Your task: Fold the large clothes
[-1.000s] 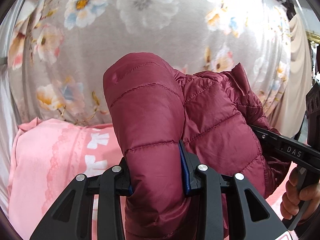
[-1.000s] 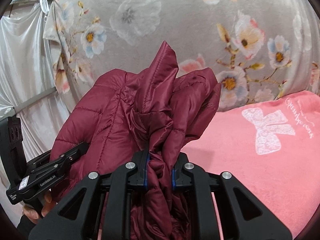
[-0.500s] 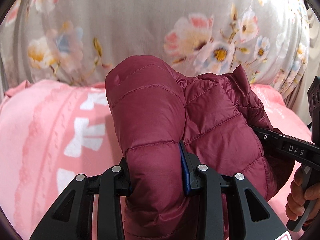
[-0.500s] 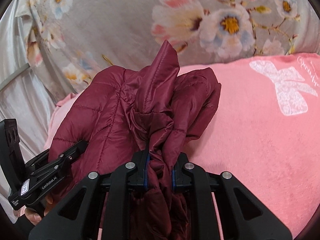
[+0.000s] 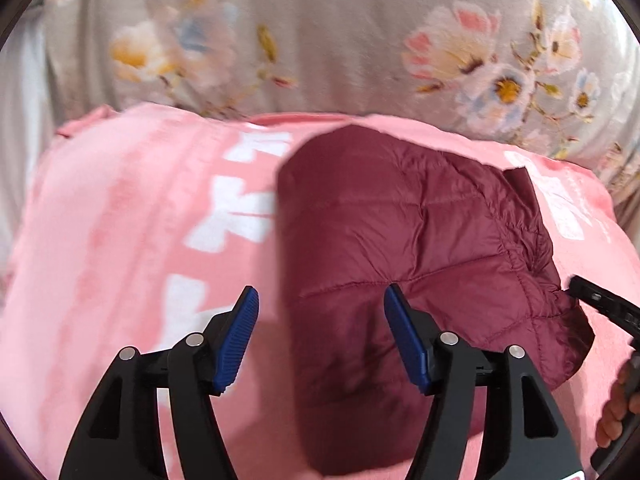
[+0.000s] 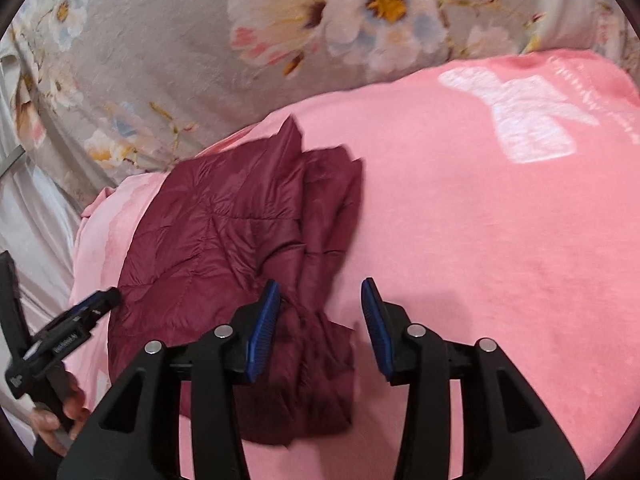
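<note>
A folded maroon quilted jacket (image 5: 400,248) lies on a pink blanket (image 5: 120,248). My left gripper (image 5: 320,336) hovers just over the jacket's near left edge. Its jaws are opening, and the blue pads (image 5: 240,340) stand apart from the fabric. In the right wrist view the jacket (image 6: 224,240) lies to the left. My right gripper (image 6: 320,324) is above its bunched near corner, with jaws opening. The left pad (image 6: 262,328) is close to the fabric but has no grip on it. Each view shows the other gripper (image 6: 68,332) at its edge.
The pink blanket (image 6: 500,260) carries white bow prints and spreads wide to the right of the jacket. Behind it rises grey floral fabric (image 5: 320,40). A pale curtain (image 6: 36,220) hangs at the far left. A hand (image 5: 616,412) holds the right gripper's handle.
Both grippers came down to the pink blanket and let go of the jacket, which they held pinched before. Their jaws have spread apart, and the jacket now rests flat on the blanket.
</note>
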The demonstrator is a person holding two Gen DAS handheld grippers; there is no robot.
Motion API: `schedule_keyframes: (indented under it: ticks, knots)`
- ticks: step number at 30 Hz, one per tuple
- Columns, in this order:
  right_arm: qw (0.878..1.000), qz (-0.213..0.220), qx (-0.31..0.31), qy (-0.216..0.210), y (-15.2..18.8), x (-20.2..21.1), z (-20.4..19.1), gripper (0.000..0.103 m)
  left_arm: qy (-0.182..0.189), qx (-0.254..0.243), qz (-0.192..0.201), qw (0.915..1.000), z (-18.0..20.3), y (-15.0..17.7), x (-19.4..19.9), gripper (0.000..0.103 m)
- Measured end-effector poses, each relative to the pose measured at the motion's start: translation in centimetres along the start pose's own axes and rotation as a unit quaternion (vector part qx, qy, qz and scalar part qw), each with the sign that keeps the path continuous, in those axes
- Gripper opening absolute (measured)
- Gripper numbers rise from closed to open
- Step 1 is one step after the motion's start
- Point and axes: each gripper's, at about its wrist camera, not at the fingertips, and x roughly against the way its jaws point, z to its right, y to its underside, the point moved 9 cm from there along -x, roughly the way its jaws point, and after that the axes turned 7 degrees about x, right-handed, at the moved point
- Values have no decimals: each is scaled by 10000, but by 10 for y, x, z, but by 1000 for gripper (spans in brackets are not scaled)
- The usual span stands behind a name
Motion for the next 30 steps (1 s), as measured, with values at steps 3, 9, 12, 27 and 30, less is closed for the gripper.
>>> schedule_keyframes:
  ticks: [3, 9, 12, 27, 30]
  knots:
    - [9987, 71, 435, 253, -13, 9, -18, 30, -553, 60, -90, 9984, -1, -11, 10, 65]
    - [9870, 138, 1448, 689, -40, -18, -70, 18, -935, 205, -192, 9952, 18, -26, -7, 65]
    - [9862, -69, 1448, 797, -40, -47, -70, 17, -1041, 213, -482, 9932, 21, -21, -34, 65]
    - [9910, -370, 1064, 720, -4, -104, -37, 14, -1098, 245, -482, 9925, 22, 4, -82, 79]
    - [9912, -269, 1075, 731, -3, -105, -37, 14, -1118, 221, -407, 9927, 23, 6, -86, 80]
